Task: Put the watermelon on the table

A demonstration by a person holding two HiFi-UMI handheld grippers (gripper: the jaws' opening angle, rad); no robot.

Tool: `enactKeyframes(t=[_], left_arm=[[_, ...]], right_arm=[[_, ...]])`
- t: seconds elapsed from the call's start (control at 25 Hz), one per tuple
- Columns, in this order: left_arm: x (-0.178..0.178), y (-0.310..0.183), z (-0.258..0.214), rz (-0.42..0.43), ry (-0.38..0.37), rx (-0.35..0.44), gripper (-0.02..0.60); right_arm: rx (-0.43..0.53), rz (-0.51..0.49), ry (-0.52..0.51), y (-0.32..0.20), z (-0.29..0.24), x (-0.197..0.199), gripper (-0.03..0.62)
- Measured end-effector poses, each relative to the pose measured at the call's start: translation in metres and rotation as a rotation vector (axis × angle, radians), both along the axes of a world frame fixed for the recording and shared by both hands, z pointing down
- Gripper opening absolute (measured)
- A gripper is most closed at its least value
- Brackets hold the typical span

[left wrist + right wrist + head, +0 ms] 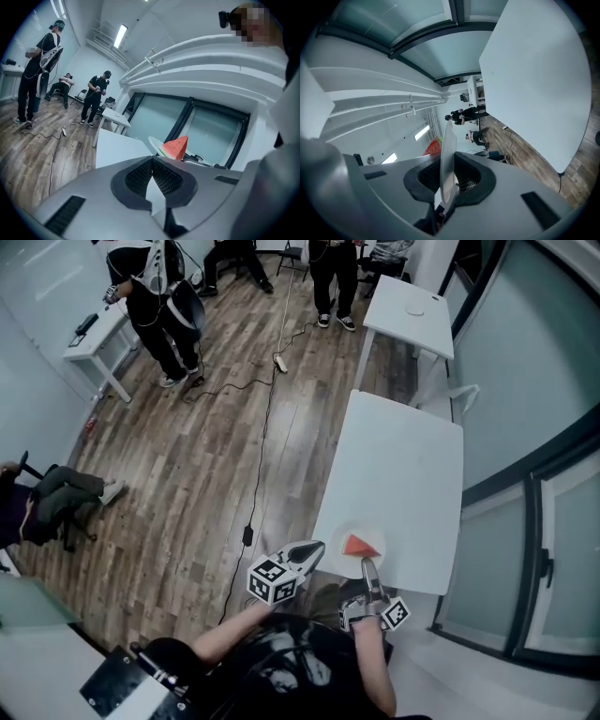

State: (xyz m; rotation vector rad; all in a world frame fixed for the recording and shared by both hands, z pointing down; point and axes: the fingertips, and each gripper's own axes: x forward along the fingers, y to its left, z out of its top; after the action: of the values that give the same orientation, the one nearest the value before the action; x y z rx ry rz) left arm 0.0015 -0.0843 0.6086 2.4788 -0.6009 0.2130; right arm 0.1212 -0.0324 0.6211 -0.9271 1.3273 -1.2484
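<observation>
A red wedge of watermelon [355, 545] lies on a white plate [371, 533] held over the near end of the long white table [403, 456]. My right gripper [367, 567] is shut on the plate's near rim. In the right gripper view the plate [448, 140] stands edge-on between the jaws of my right gripper [445, 180], with the watermelon [433, 146] behind it. My left gripper [317, 548] hovers just left of the plate, shut and empty. In the left gripper view the left gripper [152, 162] has its jaws together, and the watermelon [176, 147] sits beyond them.
A second white table [412, 307] stands farther off, past the long one. A glass window wall [534, 474] runs along the right. A cable [259, 456] and power strip [279, 362] lie on the wooden floor. People stand at the far end [159, 298]; one sits at left [56, 498].
</observation>
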Motion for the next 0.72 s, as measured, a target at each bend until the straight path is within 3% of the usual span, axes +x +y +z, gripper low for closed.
enactKeyframes(t=[0.4,0.72], left_arm=[[0.056,-0.074,0.014,-0.073,-0.043,-0.005,0.006],[0.076,-0.128,0.035,-0.174,-0.084,0.012,0.006]], right_arm=[[-0.026,-0.083,-0.019,-0.083,0.017,0.057,0.031],[-0.067,-0.164,0.028,-0.145,0.045,0.094,0.032]])
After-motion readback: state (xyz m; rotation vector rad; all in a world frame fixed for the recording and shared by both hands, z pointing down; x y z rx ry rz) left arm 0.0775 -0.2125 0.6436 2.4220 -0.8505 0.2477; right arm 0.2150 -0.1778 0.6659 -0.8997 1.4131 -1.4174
